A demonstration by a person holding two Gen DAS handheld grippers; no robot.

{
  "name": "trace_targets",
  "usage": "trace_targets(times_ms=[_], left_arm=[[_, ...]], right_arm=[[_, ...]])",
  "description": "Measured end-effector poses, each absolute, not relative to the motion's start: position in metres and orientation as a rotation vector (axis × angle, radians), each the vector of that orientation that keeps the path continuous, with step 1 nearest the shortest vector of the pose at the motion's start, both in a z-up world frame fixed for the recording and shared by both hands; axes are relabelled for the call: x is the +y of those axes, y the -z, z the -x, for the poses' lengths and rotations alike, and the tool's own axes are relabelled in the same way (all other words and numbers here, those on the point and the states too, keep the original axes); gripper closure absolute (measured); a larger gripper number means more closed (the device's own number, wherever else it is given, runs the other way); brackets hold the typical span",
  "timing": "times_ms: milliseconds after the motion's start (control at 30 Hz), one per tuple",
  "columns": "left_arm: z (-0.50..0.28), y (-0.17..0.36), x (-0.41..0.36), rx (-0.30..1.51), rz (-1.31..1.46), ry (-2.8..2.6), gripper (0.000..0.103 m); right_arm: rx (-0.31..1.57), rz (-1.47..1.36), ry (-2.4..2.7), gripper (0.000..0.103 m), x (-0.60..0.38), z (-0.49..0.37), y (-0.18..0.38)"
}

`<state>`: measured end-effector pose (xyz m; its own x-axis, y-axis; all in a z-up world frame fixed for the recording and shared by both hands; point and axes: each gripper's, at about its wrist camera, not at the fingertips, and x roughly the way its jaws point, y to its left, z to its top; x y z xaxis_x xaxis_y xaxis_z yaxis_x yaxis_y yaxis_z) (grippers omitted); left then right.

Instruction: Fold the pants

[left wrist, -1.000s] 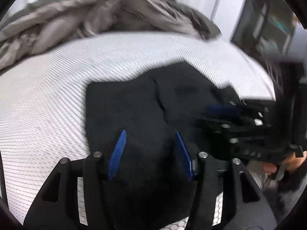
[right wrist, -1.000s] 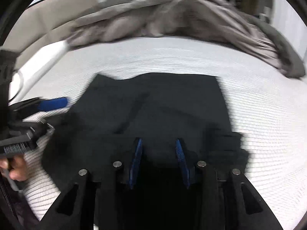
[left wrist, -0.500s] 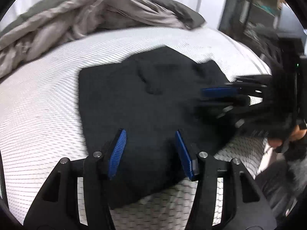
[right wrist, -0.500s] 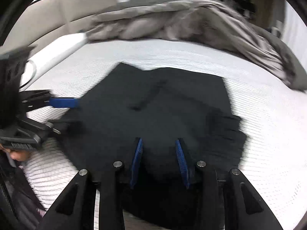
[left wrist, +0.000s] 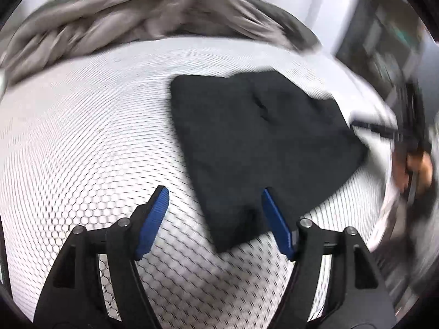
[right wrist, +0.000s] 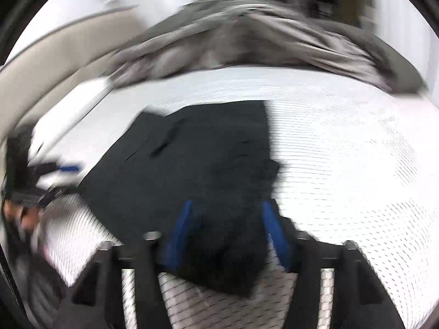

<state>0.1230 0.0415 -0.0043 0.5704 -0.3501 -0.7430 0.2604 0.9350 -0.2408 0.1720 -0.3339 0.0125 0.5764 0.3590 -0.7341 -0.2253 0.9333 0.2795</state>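
Both grippers have drawn back: my left gripper (left wrist: 215, 200) and right gripper (right wrist: 226, 213) are opening, gripping nothing; folded black pants (left wrist: 255, 148) lie near the mattress's (left wrist: 82, 150) front edge.

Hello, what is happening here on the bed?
A person with a gripper in each hand is folding black pants on a white mattress. The pants lie folded and flat. The left gripper and right gripper are both opening and grip nothing. A grey blanket is bunched behind.
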Motion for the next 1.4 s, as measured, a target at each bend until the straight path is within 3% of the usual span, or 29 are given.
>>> trace_targets(times_ms=[67, 133, 167, 200, 233, 300, 367, 733, 1000, 1233, 1333, 1400], left_arm=[[-0.139, 0.015, 0.058, 0.945, 0.244, 0.347, 0.036], [-0.147, 0.021, 0.063, 0.961, 0.298, 0.354, 0.046], [-0.152, 0.025, 0.062, 0.975, 0.32, 0.369, 0.057], [-0.156, 0.029, 0.06, 0.991, 0.33, 0.385, 0.069], [-0.159, 0.033, 0.056, 1.012, 0.335, 0.389, 0.073], [-0.159, 0.035, 0.051, 1.009, 0.326, 0.364, 0.077], [-0.16, 0.028, 0.05, 0.995, 0.287, 0.351, 0.078], [-0.162, 0.022, 0.102, 0.955, 0.249, 0.156, 0.079], [-0.132, 0.013, 0.099, 0.922, 0.145, 0.122, 0.078], [-0.112, 0.018, 0.077, 0.923, 0.076, 0.152, 0.065], [-0.114, 0.019, 0.076, 0.914, 0.095, 0.143, 0.065], [-0.11, 0.014, 0.075, 0.898, 0.096, 0.147, 0.065]], right_arm=[[0.952, -0.294, -0.346, 0.04, -0.342, -0.184, 0.002], [1.01, -0.386, -0.38, 0.04, -0.346, -0.194, 0.02], [1.028, -0.416, -0.412, 0.04, -0.347, -0.202, 0.029], [1.03, -0.422, -0.421, 0.045, -0.346, -0.2, 0.032], [1.029, -0.434, -0.437, 0.051, -0.348, -0.207, 0.035], [1.032, -0.53, -0.473, 0.063, -0.354, -0.216, 0.04], [1.021, -0.564, -0.472, 0.069, -0.352, -0.219, 0.038], [1.0, -0.367, -0.496, 0.073, -0.265, -0.237, 0.018], [1.011, -0.369, -0.496, 0.061, -0.29, -0.219, 0.014], [1.041, -0.242, -0.504, 0.058, -0.292, -0.197, 0.017], [1.034, -0.213, -0.47, 0.047, -0.294, -0.196, 0.014], [1.0, -0.194, -0.449, 0.046, -0.293, -0.192, 0.004]])
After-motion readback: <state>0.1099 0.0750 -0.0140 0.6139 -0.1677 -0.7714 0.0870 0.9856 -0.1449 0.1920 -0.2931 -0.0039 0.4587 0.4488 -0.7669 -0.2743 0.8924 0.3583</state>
